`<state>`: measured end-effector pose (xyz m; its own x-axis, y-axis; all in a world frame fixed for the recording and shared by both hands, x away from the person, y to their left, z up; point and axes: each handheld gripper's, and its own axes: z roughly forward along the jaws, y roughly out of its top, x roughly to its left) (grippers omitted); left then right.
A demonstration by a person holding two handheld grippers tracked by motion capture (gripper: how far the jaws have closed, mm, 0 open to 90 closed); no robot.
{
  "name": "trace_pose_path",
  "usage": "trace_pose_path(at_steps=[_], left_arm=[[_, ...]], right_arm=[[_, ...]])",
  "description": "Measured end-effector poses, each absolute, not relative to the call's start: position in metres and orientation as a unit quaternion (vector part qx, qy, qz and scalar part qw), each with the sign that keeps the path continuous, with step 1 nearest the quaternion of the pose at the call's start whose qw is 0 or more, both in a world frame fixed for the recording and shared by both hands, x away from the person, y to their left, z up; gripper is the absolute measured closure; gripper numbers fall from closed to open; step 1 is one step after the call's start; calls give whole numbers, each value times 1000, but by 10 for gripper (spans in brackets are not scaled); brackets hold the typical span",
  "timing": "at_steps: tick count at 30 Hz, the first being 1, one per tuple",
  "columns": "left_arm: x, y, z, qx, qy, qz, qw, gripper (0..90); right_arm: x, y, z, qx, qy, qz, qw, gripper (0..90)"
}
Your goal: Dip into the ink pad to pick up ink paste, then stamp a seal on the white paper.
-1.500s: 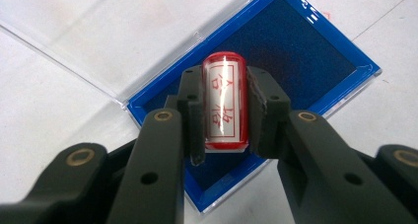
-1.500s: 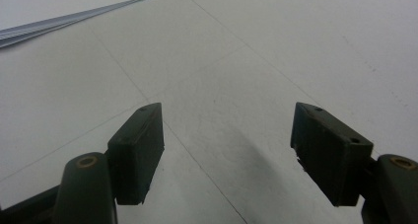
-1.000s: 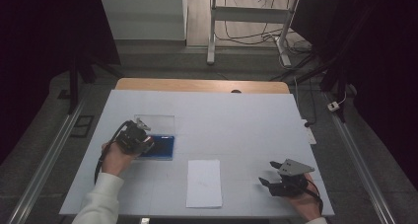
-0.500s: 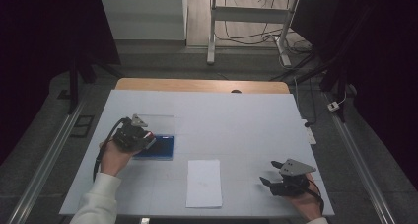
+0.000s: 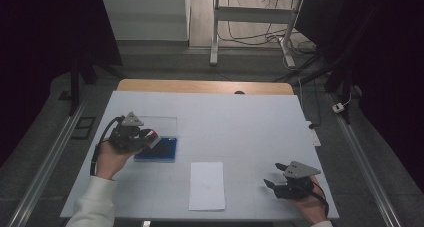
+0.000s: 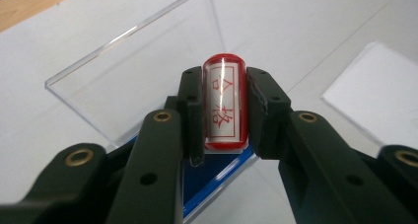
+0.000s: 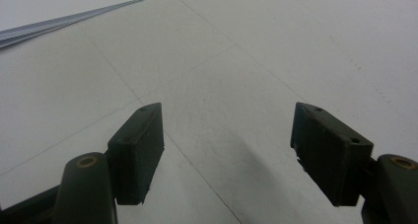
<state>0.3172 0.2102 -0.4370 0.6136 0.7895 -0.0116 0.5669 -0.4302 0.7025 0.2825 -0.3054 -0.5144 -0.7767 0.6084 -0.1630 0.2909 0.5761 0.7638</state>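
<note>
White tabletop [image 5: 250, 122], wooden strip along its far edge, dark floor with cables beyond; contents as follows. Left gripper [image 5: 150, 137]: jaws pinching a red stamp [image 6: 225, 105] by its two long sides; stamp a clear-cased cylinder with red ends and red characters on a white label, held lengthwise between the pads, clear of the surface. Blue stamp case [image 5: 157, 149]: directly beneath and just behind the left gripper's jaws; its transparent lid [image 6: 143, 71] swung open and lying flat beyond the jaws. White paper sheet [image 5: 207, 185]: ahead and to the right of the left gripper, between the two grippers, apart from both. Right gripper [image 5: 272, 176]: jaws spread wide with nothing between them, held low over bare tabletop near the front right corner; edge of the paper at the far upper left of its own view. Sleeve [image 5: 95, 207]: white, on the left forearm.
</note>
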Motion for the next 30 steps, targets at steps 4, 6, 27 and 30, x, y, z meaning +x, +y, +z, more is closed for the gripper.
trace_pose_path(at_steps=[4, 6, 27, 30], left_arm=[[313, 210, -432, 828, 401, 151, 363, 705], [311, 209, -429, 826, 396, 147, 373, 705], [302, 192, -417, 829, 356, 119, 415, 705], [300, 188, -415, 831, 349, 118, 416, 705]], right_arm=[[282, -304, -514, 258, 864, 380, 209, 281], [282, -304, -514, 258, 864, 379, 209, 280], [282, -305, -515, 260, 864, 376, 211, 284], [282, -305, -515, 260, 864, 376, 211, 284]])
